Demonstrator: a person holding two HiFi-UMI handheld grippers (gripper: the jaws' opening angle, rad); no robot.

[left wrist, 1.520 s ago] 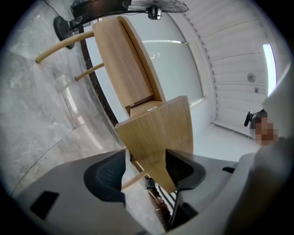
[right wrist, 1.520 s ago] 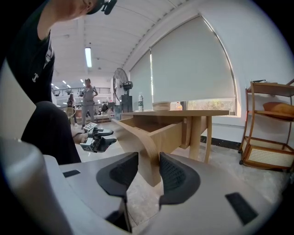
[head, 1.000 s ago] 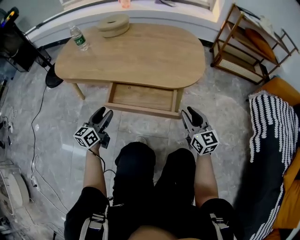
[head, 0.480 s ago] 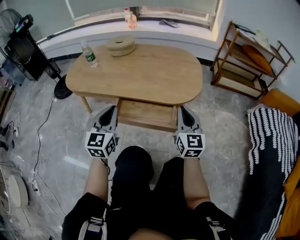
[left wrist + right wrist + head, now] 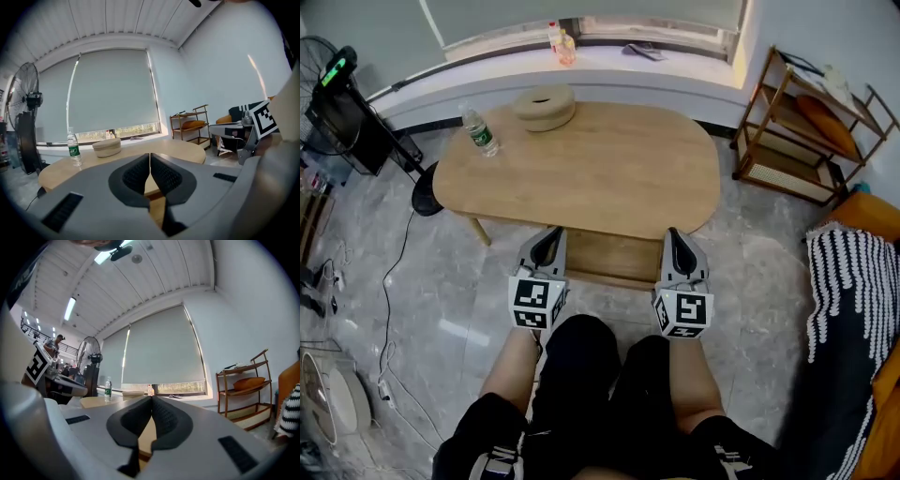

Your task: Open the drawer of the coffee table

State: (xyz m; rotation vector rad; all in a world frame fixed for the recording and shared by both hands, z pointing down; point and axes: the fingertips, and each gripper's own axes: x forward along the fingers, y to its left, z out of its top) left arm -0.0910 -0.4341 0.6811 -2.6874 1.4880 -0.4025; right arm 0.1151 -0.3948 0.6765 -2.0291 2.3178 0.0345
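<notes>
Drawer [image 5: 609,257] ahead; left tongs [image 5: 551,237], right tongs [image 5: 674,237] level.

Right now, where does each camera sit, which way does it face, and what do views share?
Head view: on the person's head, facing steeply down at the table and drawer; legs, forearms, left claw, right claw show.
Left claw view: on the left claw, level across the table toward the blind; its shut jaws show.
Right claw view: on the right claw, level toward the blind; shut jaws show.
Shared: all three show the bottle and shelf.
</notes>
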